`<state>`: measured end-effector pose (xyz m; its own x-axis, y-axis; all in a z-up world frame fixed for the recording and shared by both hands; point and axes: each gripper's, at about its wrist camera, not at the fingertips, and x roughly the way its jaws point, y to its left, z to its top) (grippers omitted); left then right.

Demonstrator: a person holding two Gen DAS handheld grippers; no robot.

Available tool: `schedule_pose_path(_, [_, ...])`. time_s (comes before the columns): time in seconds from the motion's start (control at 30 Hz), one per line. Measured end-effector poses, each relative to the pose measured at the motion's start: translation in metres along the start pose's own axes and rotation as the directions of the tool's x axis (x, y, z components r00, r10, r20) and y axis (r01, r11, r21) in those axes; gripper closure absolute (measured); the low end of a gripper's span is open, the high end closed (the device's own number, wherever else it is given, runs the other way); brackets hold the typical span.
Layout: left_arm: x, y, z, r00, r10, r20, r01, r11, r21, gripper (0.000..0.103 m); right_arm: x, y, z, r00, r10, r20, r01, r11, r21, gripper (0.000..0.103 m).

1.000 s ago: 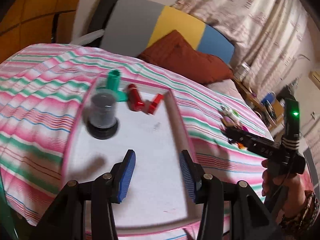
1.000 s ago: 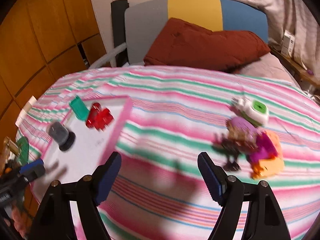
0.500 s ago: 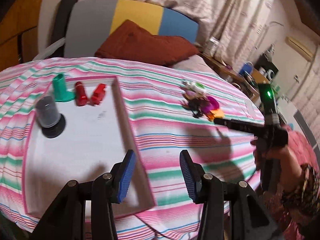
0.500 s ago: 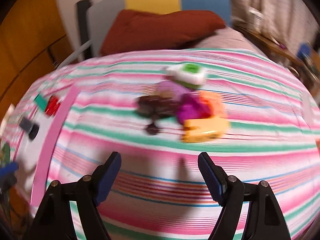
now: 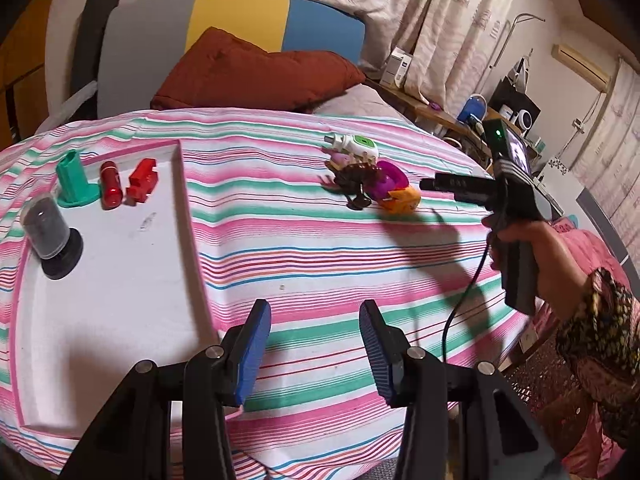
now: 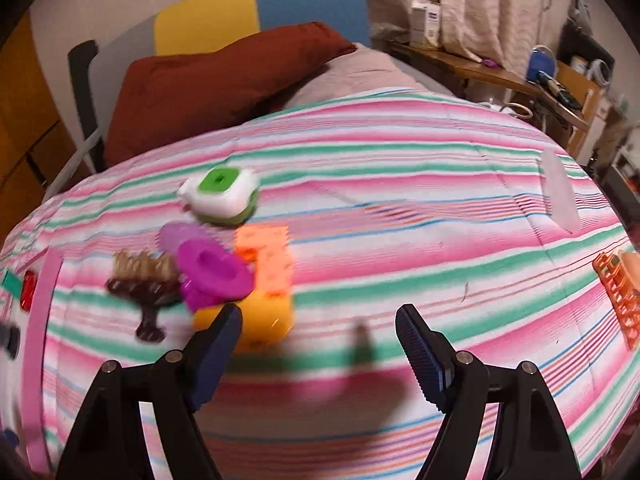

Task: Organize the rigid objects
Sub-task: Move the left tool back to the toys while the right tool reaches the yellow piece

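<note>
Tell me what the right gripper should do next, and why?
Probably ease the right gripper slightly left and forward so its open jaws straddle the yellow block. It is empty, the block is the nearest toy in the pile, and only its left finger overlaps it. The tray already holds other pieces.

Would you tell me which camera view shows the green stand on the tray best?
The left wrist view: the green stand appears whole and sharp, upright on the white tray beside the red pieces. In the right wrist view only a blurred green sliver shows at the left edge.
</note>
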<state>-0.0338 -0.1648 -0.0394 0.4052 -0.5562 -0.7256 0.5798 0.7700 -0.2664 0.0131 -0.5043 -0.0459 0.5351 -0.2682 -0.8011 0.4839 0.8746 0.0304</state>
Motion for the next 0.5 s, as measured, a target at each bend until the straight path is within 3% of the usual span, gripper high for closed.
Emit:
schedule_pose_path(0.2, [0.006, -0.012, 0.004, 1.0, 0.0, -0.004, 0.0, 1.0, 0.027, 0.057, 0.026, -0.004, 0.007, 0.998, -0.053, -0.03, 0.053, 0.998, -0.016, 0.023])
schedule_pose_path(0.33, [0.008, -0.013, 0.005, 1.0, -0.003, -0.004, 0.003, 1.0, 0.021, 0.057, 0.023, 0.009, 0.002, 0.996, 0.037, -0.083, -0.041, 0.998, -0.052, 0.022])
schedule_pose_path(0.43, [0.01, -0.011, 0.005, 1.0, 0.001, -0.011, 0.0, 1.0, 0.011, 0.057, 0.009, 0.021, -0.007, 0.98, 0.157, -0.124, -0.164, 0.985, -0.05, 0.022])
schedule_pose_path(0.5, [0.011, -0.01, 0.005, 1.0, -0.001, -0.011, 0.001, 1.0, 0.004, 0.057, 0.004, 0.021, -0.008, 0.973, 0.197, -0.119, -0.2, 0.98, -0.019, 0.022])
